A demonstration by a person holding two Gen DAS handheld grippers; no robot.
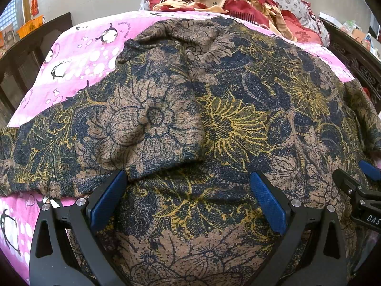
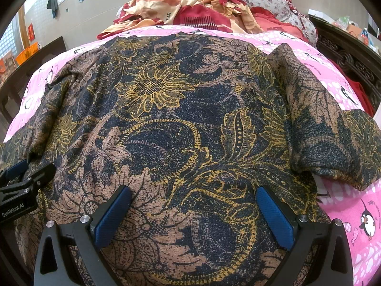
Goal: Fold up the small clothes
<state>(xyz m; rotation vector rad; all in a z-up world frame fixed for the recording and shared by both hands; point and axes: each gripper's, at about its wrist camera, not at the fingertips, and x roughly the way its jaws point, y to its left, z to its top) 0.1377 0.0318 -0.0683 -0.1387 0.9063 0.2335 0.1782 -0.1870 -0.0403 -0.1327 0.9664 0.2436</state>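
The garment (image 1: 214, 119) was matt, grainy knit cloth; the pink blanket (image 1: 78, 57) at upper left looked soft and fleecy; the left gripper (image 1: 188, 190) had matt black plastic arms, dimpled blue pads (image 1: 268, 202) and shiny metal pins.

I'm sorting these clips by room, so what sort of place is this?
Most likely a bedroom. The floral garment lies on a pink penguin-print blanket, bedding is piled behind it, and a dark carved wooden frame runs along the side.

right tool (image 2: 193, 211) spread wide | over floral garment (image 2: 181, 124) | pink blanket (image 2: 345, 214)
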